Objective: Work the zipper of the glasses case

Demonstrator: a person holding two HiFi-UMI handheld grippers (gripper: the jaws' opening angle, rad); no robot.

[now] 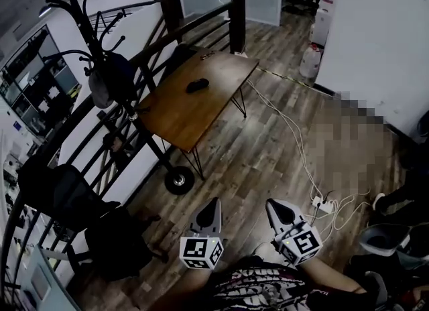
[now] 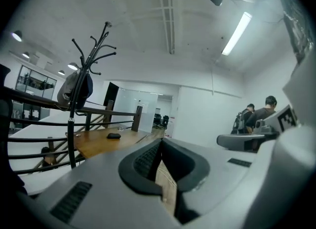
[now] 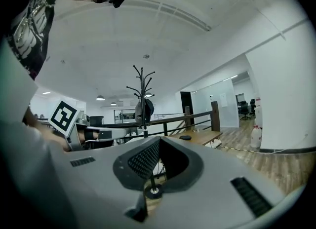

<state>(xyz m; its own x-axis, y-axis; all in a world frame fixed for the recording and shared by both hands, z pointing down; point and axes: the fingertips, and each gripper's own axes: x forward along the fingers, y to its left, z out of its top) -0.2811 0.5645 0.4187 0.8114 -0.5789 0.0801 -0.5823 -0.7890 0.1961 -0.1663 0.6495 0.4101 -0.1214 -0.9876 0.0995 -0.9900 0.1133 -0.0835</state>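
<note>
The dark glasses case (image 1: 197, 85) lies on a wooden table (image 1: 221, 78) far ahead of me across the floor. It shows small in the left gripper view as the case (image 2: 113, 135) and in the right gripper view as the case (image 3: 185, 137). My left gripper (image 1: 216, 204) and right gripper (image 1: 270, 205) are held side by side near my body, well short of the table. Both are shut with nothing between the jaws. Each points level toward the table.
A black coat rack (image 1: 94, 41) with a bag stands left of the table beside a dark railing (image 1: 154, 45). White cables and a power strip (image 1: 324, 204) lie on the wood floor at right. Dark chairs (image 1: 64, 199) stand at left. People sit at the far right (image 2: 264, 112).
</note>
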